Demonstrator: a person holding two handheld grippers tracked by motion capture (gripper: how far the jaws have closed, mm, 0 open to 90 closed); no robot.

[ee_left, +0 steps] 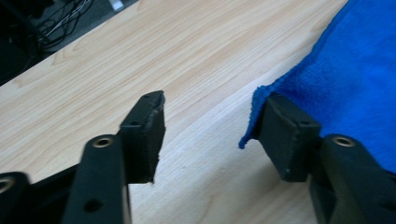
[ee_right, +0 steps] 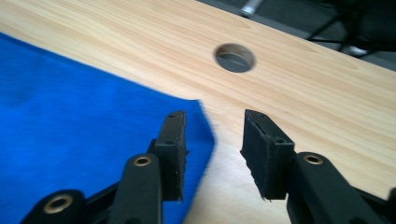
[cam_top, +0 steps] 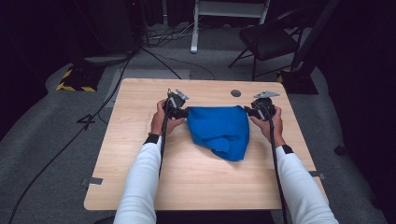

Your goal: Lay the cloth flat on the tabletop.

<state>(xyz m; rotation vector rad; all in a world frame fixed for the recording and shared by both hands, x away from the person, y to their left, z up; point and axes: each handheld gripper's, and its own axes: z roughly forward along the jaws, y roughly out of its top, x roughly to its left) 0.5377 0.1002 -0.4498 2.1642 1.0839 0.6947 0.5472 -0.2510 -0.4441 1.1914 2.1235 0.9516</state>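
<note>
Your left gripper is released, its two black jaws spread wide over bare wood; the right-hand jaw in its own view sits at the corner of the blue cloth, and whether the pad touches the fabric or only overlaps it is hard to tell. Your right gripper is also released, jaws apart, with the cloth's other corner lying beneath and between them and nothing pinched. From the high view, your left gripper and right gripper flank the far corners of the cloth, which lies near the middle of the table, flat at the far edge and bunched into folds toward you.

Your hands cover most of each gripper body from above, and your sleeves run off the bottom edge. The cloth's underside folds cannot be made out.

The table is light wood with a round cable hole near its far edge. Beyond it lie grey carpet, loose cables, a black chair and dark surroundings.
</note>
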